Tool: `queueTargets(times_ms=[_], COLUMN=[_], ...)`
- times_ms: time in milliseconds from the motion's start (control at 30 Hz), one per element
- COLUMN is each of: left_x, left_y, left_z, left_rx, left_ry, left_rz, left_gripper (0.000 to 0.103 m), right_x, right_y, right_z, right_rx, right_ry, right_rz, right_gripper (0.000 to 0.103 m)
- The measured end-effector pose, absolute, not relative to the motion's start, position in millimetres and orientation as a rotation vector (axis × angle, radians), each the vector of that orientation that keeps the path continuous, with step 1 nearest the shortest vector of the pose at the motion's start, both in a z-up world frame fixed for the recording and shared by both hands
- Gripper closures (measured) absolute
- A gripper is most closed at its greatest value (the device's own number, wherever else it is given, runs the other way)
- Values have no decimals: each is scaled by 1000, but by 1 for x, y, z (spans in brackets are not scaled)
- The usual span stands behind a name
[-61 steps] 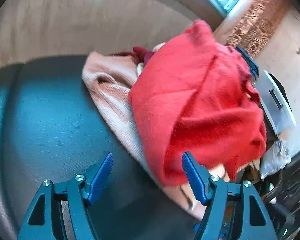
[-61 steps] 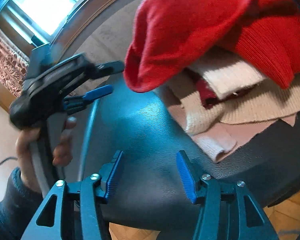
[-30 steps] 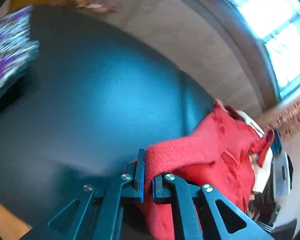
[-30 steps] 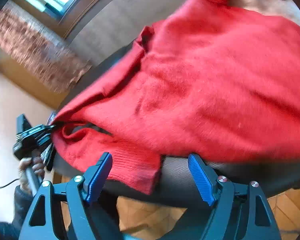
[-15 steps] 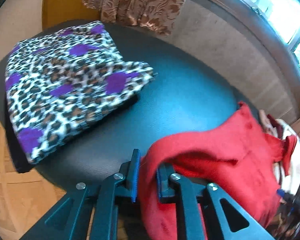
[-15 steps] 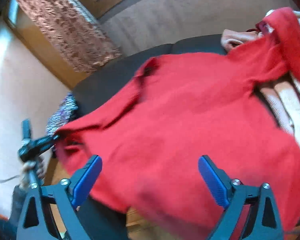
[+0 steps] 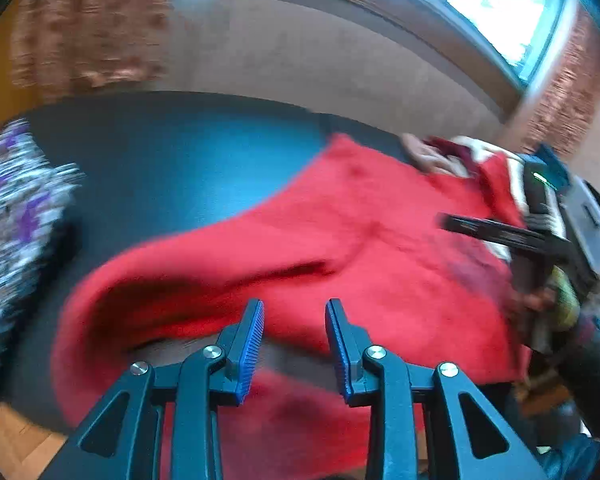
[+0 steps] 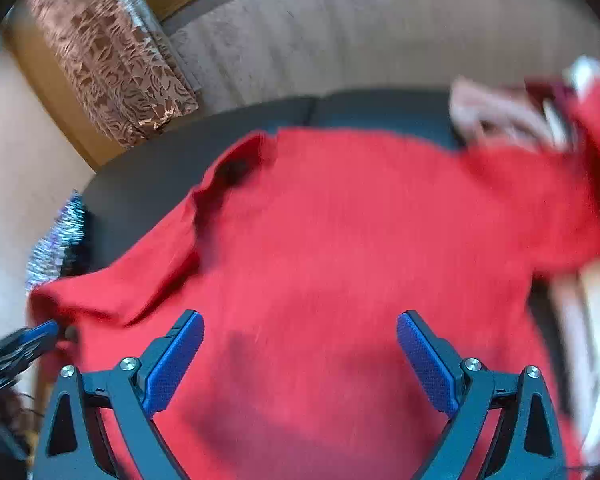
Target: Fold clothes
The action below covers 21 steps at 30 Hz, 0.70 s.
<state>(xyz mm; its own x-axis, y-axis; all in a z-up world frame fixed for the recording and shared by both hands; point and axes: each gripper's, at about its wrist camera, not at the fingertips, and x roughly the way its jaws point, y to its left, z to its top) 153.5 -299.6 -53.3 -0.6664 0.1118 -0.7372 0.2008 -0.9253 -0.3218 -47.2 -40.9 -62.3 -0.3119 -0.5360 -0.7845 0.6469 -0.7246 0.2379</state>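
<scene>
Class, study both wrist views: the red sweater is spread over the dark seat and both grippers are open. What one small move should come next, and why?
Probably lower the right gripper onto the near edge of the red sweater and close on it. Both grippers are open and grip nothing; the left gripper hovers over a rumpled sleeve, and the sweater lies unfolded across the dark seat.

A brown patterned curtain (image 8: 112, 68) hangs at the upper left, beside a beige ribbed wall (image 8: 340, 32) behind the dark seat surface (image 7: 172, 160). A bright window (image 7: 500, 4) sits high on the right, and wood floor (image 7: 16, 436) shows at the lower left.
</scene>
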Motion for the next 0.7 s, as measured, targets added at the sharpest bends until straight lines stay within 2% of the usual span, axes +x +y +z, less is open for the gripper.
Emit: queueTargets(times_ms=[133, 233, 267, 400, 533, 700], left_x=[110, 84, 76, 43, 5, -40], left_y=[-278, -281, -283, -294, -336, -370], left_z=[-66, -78, -82, -97, -109, -109], left_rx=[1339, 1363, 1366, 1381, 1302, 1252], left_ry=[561, 565, 569, 588, 683, 596], left_rz=[-2798, -2773, -2761, -2714, -2689, -2685], left_gripper=[72, 73, 73, 74, 93, 96], right_x=[-70, -92, -99, -130, -155, -182], right_y=[-76, -100, -106, -120, -126, -140], right_z=[-70, -87, -88, -90, -90, -87], right_rx=[1103, 1155, 1156, 1167, 1186, 1214], right_ry=[384, 475, 471, 437, 376, 338], right_rz=[-2129, -2106, -2106, -2137, -2201, -2280], right_gripper=[4, 3, 0, 0, 0, 0])
